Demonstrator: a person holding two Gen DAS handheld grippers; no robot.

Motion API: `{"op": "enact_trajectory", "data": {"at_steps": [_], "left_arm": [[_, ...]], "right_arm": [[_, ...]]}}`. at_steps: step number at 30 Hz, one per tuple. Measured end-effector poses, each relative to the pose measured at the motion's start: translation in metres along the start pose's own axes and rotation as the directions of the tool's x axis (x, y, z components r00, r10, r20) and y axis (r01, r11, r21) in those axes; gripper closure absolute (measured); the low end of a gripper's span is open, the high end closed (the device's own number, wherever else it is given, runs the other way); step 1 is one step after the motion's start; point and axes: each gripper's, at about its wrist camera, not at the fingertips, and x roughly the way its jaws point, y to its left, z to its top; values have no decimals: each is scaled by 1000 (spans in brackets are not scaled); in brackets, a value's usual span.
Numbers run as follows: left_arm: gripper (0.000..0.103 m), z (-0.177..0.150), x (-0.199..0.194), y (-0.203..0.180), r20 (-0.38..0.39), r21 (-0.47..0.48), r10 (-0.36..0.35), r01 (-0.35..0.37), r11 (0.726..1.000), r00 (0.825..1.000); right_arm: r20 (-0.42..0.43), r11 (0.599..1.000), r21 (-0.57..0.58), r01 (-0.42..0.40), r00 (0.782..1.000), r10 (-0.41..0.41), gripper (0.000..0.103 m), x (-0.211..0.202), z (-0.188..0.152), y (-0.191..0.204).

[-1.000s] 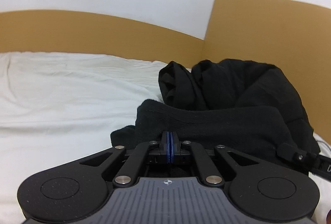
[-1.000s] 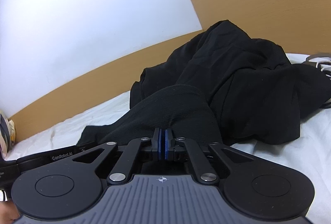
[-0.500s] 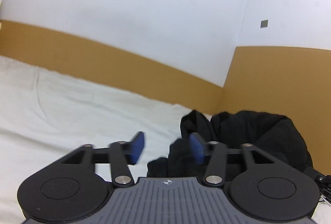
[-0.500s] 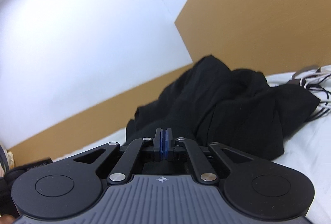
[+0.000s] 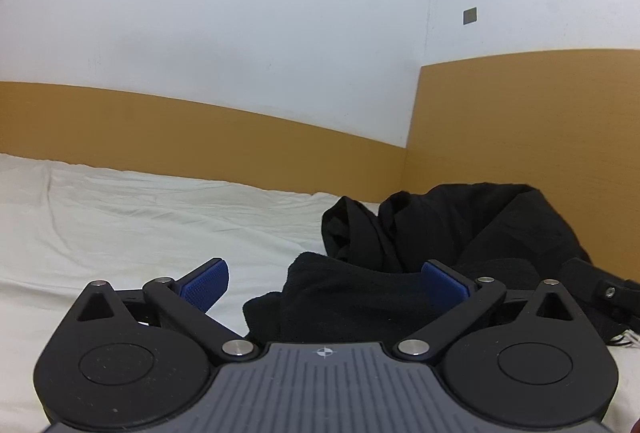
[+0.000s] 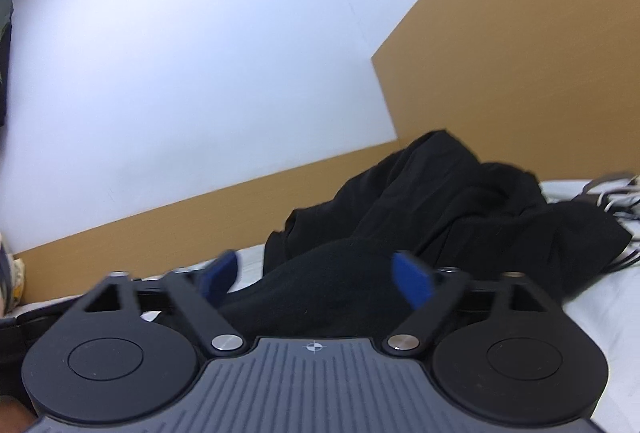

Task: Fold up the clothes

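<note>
A folded black garment (image 5: 352,297) lies on the white bed sheet (image 5: 140,225), in front of a heap of crumpled black clothes (image 5: 480,225) in the corner. My left gripper (image 5: 324,283) is open, its blue pads apart above the folded garment, holding nothing. In the right wrist view the same folded garment (image 6: 320,289) lies between the spread blue pads of my right gripper (image 6: 316,277), which is open and empty. The black heap (image 6: 460,201) lies behind it.
Orange-brown wall panels (image 5: 520,121) border the bed at the back and right. Cables (image 6: 612,197) lie on the sheet at the far right. The other gripper's black body (image 5: 600,293) shows at the right edge of the left wrist view.
Both grippers were shut on the black garment a second ago. The left opened first, then the right. Both have let the garment go and lifted back a little.
</note>
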Motion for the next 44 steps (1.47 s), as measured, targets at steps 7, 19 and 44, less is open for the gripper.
{"op": "enact_trajectory", "data": {"at_steps": [7, 19, 44], "left_arm": [[1, 0, 12, -1, -132, -5, 23, -24, 1000, 991], [1, 1, 22, -14, -317, 83, 149, -129, 988, 937], [1, -6, 24, -27, -312, 176, 129, -76, 981, 941]], "right_arm": [[-3, 997, -62, 52, 999, -52, 0, 1, -1, 5], [-245, 978, -116, 175, 949, -198, 0, 30, -7, 9], [-251, 983, -70, 167, 951, -180, 0, 27, -5, 3]]}}
